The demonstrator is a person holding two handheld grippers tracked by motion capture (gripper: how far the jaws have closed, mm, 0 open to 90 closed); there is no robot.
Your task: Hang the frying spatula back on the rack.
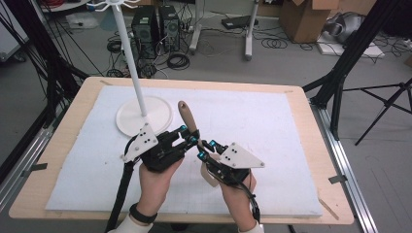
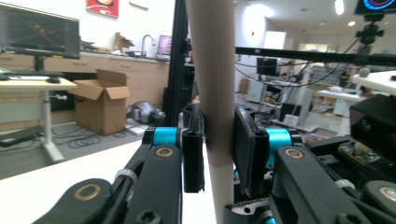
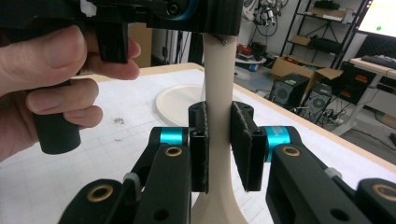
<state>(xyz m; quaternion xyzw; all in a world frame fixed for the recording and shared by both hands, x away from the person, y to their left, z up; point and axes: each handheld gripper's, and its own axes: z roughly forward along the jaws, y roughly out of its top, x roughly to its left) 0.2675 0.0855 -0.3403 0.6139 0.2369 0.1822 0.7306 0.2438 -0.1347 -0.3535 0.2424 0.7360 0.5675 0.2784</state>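
Spoon (image 1: 187, 116): I have both grippers clamped on its handle, left gripper (image 1: 190, 137) higher up, right gripper (image 1: 208, 149) nearer what looks like the bowl end. It hangs above the surface (image 1: 272, 121), long axis tilted up and away toward the stand (image 1: 144, 115).

White stand (image 1: 144, 114) with upright pole just beyond left gripper (image 1: 188, 134), open mat (image 1: 272, 121) right and front
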